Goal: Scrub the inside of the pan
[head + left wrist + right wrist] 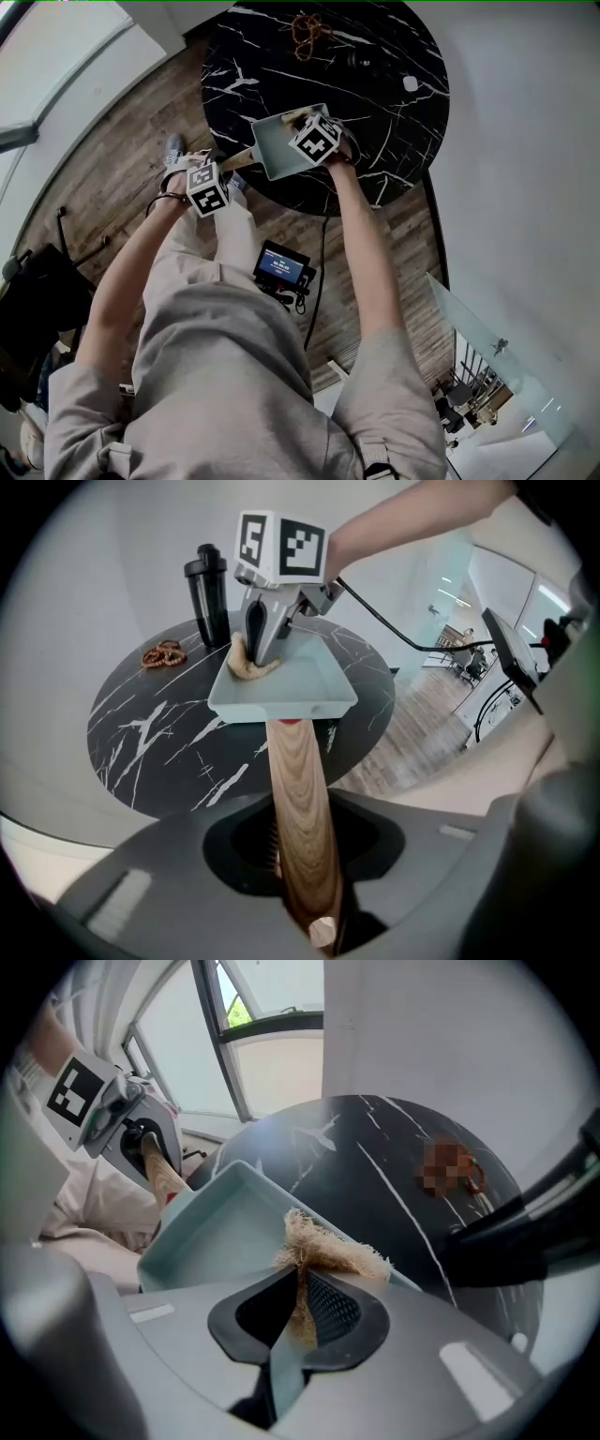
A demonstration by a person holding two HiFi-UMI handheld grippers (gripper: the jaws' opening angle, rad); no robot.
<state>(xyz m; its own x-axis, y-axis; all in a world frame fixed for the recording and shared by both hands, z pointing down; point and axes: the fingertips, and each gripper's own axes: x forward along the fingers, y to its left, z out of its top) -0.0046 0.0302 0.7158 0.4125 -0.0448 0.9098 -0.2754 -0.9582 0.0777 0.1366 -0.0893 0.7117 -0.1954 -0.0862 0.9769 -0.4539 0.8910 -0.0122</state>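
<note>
Left gripper [302, 855] is clamped on the wooden handle [295, 789] of the pale square pan [291, 684]. The pan is at the near edge of the round black table [159, 733], its handle projecting past that edge. Right gripper [300, 1309] pinches a fibrous scrub pad [330, 1252] at the pan's rim opposite the handle. The pad's lower part is hidden between the jaws. Whether the pan rests on the table cannot be determined.

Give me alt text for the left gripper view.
The left gripper is shut on the wooden handle of a pale blue-grey rectangular pan over a round black marble table. The right gripper holds a tan fibrous scrubber against the pan's far left corner; a black bottle stands behind.
</note>
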